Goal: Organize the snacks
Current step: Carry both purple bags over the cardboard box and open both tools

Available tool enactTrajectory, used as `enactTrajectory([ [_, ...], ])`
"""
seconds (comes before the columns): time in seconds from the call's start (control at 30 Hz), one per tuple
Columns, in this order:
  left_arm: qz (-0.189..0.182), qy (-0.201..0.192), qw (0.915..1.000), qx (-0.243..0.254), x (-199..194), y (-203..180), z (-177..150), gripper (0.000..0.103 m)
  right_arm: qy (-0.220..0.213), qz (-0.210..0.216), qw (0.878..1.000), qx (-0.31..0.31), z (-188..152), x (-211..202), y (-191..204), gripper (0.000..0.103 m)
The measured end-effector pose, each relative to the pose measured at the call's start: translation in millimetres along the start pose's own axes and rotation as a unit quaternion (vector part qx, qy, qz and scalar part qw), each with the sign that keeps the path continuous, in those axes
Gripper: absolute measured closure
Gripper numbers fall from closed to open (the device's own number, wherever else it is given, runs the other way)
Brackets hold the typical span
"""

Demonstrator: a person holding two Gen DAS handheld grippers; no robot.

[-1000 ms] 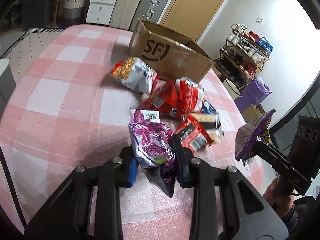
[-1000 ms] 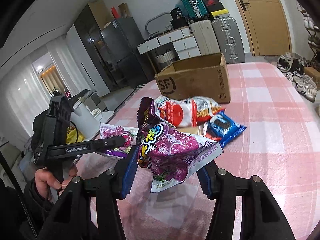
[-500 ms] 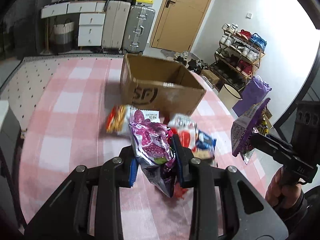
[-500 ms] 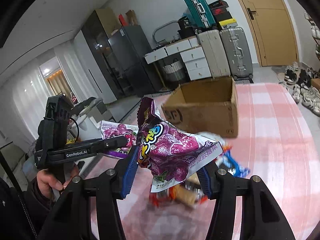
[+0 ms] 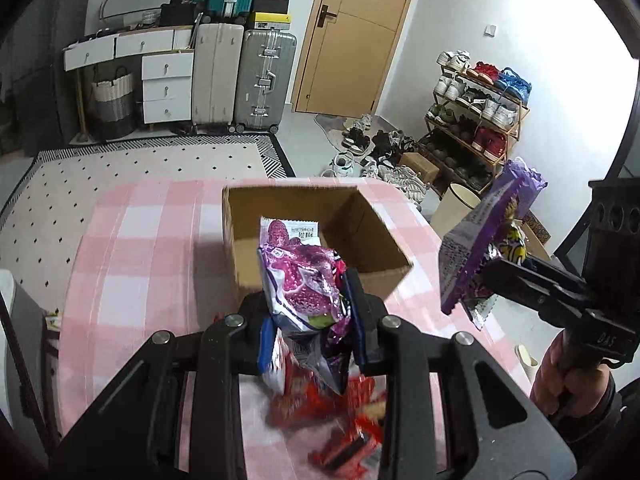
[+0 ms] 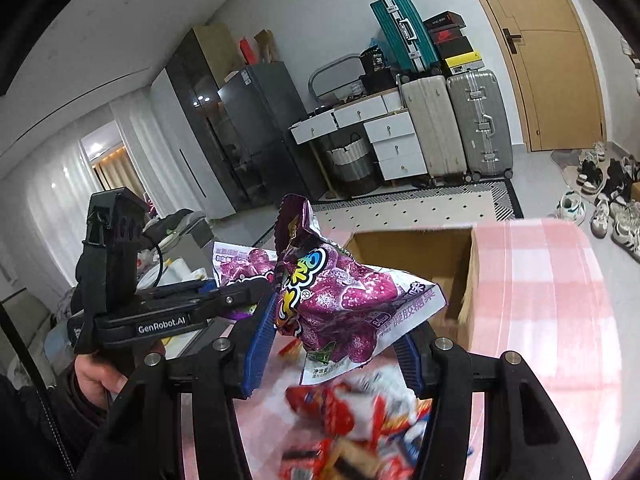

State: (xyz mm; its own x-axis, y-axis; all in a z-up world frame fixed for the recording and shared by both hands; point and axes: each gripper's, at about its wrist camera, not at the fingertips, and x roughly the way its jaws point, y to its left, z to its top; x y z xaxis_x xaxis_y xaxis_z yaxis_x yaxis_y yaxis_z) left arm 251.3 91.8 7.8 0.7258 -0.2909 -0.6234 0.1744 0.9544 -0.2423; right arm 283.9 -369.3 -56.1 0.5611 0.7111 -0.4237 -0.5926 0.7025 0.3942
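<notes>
My left gripper [image 5: 310, 320] is shut on a purple grape candy bag [image 5: 304, 280], held just in front of the open cardboard box [image 5: 360, 220]. My right gripper [image 6: 332, 340] is shut on a second purple candy bag [image 6: 340, 300], held near the box's [image 6: 412, 252] left front corner. Each gripper shows in the other's view: the right gripper [image 5: 492, 272] at the right with its bag [image 5: 480, 240], the left gripper [image 6: 248, 292] at the left with its bag [image 6: 240, 264]. A blurred pile of red and blue snack packets [image 5: 340, 412] lies on the table below, also in the right wrist view [image 6: 352, 428].
The table has a pink and white checked cloth [image 5: 140, 248]. Beyond it are suitcases [image 5: 264, 76], white drawers [image 5: 166, 88], a door [image 5: 360, 32], a shoe rack [image 5: 480, 112] and shoes on the floor.
Both grippers have risen and moved forward with their bags, from over the snack pile toward the box. The box now looks closer and its inside shows.
</notes>
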Motion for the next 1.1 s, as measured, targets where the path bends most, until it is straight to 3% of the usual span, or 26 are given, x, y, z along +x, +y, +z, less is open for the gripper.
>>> enactTrajectory([
  [0.27,0.026,0.008,0.9995,0.013,53,-7,53,0.076,0.028,-0.021,0.999,-0.008,45,54,-26,0.048],
  [0.43,0.028,0.019,0.9992,0.022,95,-13,68,0.076,0.048,-0.041,0.998,0.003,55,92,-48,0.048],
  [0.83,0.038,0.051,0.9977,0.022,180,-12,61,0.076,0.088,-0.057,0.994,0.003,43,144,-81,0.048],
  [1.1,0.041,0.065,0.997,0.012,208,-7,53,0.075,0.085,-0.066,0.994,0.004,37,160,-85,0.043],
])
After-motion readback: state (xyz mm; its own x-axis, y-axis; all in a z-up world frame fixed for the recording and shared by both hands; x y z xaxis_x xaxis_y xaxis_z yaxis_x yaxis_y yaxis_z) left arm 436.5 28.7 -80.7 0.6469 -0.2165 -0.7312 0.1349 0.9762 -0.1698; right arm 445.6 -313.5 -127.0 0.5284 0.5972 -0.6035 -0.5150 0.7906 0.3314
